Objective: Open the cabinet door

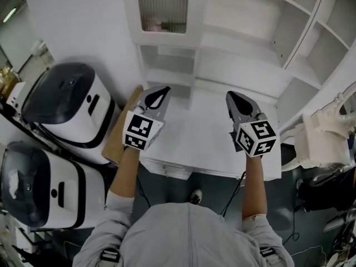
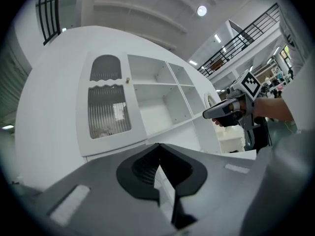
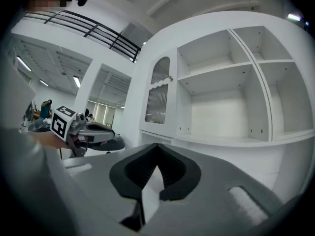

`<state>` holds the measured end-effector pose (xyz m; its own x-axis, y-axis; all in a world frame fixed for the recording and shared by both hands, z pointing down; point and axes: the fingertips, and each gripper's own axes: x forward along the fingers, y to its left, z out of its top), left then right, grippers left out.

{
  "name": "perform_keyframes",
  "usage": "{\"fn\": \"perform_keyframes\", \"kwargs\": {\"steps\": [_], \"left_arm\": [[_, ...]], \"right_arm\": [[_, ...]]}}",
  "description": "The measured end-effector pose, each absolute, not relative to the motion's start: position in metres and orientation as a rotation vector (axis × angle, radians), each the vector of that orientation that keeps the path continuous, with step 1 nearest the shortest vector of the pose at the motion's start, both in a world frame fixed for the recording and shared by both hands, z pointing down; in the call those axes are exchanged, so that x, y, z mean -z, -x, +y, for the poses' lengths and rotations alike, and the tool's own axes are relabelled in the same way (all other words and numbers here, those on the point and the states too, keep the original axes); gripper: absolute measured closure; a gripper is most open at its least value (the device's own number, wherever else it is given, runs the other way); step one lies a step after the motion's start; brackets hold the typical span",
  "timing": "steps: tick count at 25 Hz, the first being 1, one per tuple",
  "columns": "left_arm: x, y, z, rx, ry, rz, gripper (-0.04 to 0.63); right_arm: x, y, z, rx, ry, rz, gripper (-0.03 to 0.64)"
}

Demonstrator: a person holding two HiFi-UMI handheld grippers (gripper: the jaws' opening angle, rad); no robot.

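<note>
Head view: left gripper [image 1: 165, 89] and right gripper [image 1: 230, 95] hover over the white counter [image 1: 194, 135] — both jaws pressed together, empty. Door [image 1: 162, 7], ribbed glass, sits closed at the cabinet's [image 1: 250, 43] left edge — untouched.

White walls [image 1: 78, 21] and a dark floor [image 1: 172, 188] frame two black-topped white machines [image 1: 69, 104]; a black railing [image 3: 98, 33] runs overhead.

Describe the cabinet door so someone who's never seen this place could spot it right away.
Find the big white shelf unit. The door covers its left-hand column, beside open shelves. It alone has ribbed glass panels and a small knob.
</note>
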<state>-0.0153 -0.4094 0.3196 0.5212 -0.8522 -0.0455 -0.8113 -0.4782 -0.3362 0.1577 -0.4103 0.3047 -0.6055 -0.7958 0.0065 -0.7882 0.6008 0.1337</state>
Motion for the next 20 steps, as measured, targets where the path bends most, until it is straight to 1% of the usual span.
{"fn": "perform_keyframes", "kwargs": {"steps": [4,9,14,15,17,18,20], "left_arm": [[-0.301,0.004,-0.445,0.170,2.413,1.439,0.578],[-0.255,-0.007,-0.487,0.061,2.310,1.492,0.574],[-0.194,-0.008,-0.513,-0.021,2.214,1.480,0.528],[-0.181,-0.008,-0.517,-0.034,2.188,1.470,0.523],[-0.154,-0.006,-0.526,-0.056,2.136,1.446,0.498],[-0.141,-0.005,-0.530,-0.070,2.117,1.432,0.485],[-0.117,-0.004,-0.540,-0.099,2.102,1.395,0.460]], "right_arm": [[-0.284,-0.161,-0.451,0.250,-1.278,-2.778,0.615],[-0.254,-0.166,-0.493,0.317,-1.198,-2.800,0.615],[-0.222,-0.158,-0.522,0.360,-1.128,-2.858,0.614],[-0.214,-0.155,-0.526,0.369,-1.121,-2.871,0.608],[-0.201,-0.145,-0.535,0.380,-1.111,-2.896,0.541],[-0.195,-0.140,-0.539,0.384,-1.111,-2.907,0.520],[-0.185,-0.128,-0.547,0.387,-1.117,-2.924,0.498]]}}
